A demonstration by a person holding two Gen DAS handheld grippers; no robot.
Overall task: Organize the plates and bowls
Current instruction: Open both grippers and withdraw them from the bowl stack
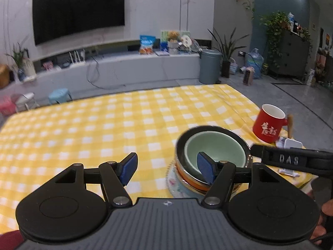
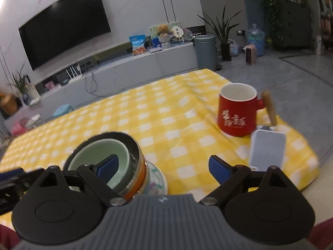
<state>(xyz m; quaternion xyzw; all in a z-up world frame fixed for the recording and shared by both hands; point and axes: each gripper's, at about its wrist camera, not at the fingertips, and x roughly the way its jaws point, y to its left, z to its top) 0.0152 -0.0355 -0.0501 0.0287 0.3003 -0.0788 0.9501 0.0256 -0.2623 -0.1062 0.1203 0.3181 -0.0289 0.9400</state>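
A yellow checked tablecloth [image 1: 124, 125] covers the table before a wall-mounted television [image 1: 79, 8]. At about four o'clock on the cloth sits the stack: a green bowl [image 1: 214, 148] nested in a dark bowl [image 1: 208, 130], over an orange bowl [image 1: 191, 180], on a patterned plate [image 1: 171, 184]. The left gripper [image 1: 167, 169] and right gripper [image 2: 164, 167] hang with jaws spread, grasping nothing. A red mug [image 2: 236, 112] stands at two o'clock.

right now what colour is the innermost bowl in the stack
Pale green innermost bowl, clearest in the left wrist view.
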